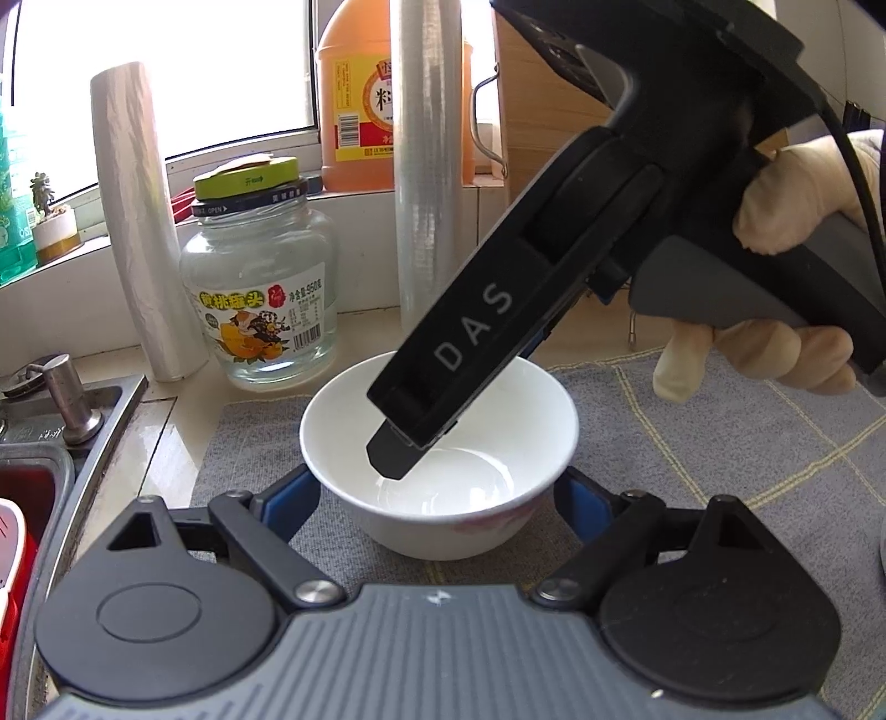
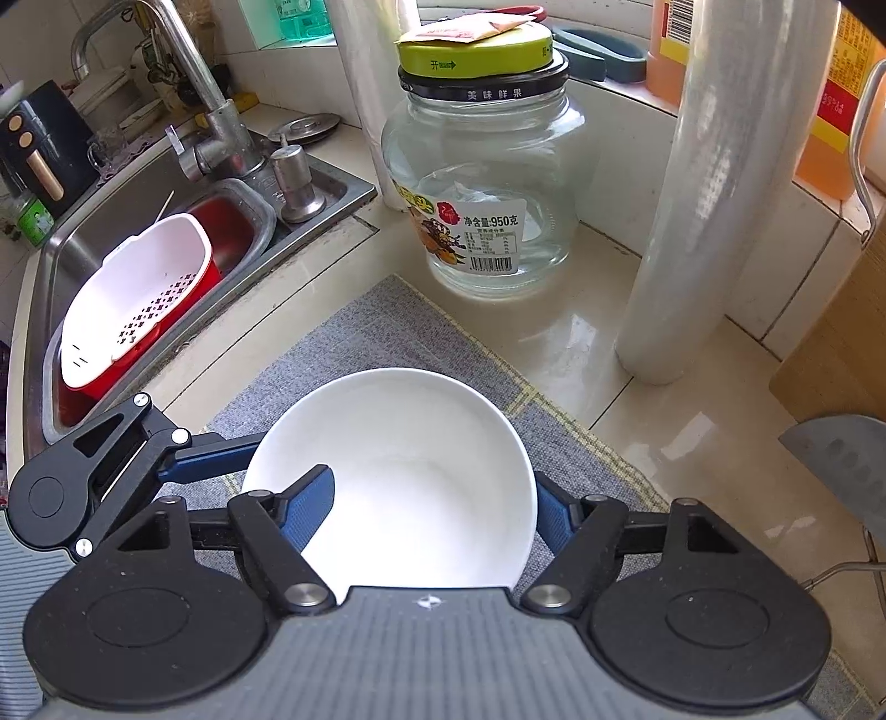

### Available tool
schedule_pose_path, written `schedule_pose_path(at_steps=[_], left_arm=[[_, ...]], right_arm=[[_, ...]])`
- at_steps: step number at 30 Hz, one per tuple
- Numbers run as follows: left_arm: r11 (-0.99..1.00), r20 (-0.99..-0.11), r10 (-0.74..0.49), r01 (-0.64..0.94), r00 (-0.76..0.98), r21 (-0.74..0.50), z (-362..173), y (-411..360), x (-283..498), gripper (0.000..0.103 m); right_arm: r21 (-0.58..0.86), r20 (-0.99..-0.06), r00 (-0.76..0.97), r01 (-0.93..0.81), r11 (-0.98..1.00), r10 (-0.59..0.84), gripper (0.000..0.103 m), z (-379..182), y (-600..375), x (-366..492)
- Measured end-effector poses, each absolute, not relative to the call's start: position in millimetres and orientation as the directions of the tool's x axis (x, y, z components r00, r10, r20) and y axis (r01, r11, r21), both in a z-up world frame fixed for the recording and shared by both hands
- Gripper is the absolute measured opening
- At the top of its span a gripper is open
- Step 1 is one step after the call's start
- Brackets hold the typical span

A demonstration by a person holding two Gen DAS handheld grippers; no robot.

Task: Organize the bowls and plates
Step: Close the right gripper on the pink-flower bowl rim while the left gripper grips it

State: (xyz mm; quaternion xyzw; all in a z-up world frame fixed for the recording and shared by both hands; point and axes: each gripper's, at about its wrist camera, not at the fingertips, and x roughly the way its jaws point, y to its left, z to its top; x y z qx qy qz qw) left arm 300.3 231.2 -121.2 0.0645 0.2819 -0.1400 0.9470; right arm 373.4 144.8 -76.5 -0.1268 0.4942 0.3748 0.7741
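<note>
Your right gripper (image 2: 432, 515) pinches the white bowl's (image 2: 410, 471) rim, one finger inside; your left gripper (image 1: 437, 498) straddles the bowl on the grey mat (image 2: 354, 332), spread. Lift unevenly and glazed china slips out.

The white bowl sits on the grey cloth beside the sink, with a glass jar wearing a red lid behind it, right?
Nearly. The glass jar has a yellow-green lid, not red, as the right wrist view shows. The white bowl does sit on the grey cloth beside the sink.
</note>
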Motion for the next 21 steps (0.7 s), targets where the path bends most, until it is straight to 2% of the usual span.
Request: schedule_pose_path(at_steps=[21], left_arm=[[0.943, -0.554, -0.229, 0.323, 0.800, 0.075, -106, 228, 284, 0.091]], right_arm=[[0.177, -0.849, 0.238, -0.713, 0.678, 0.472, 0.080, -63, 139, 358]])
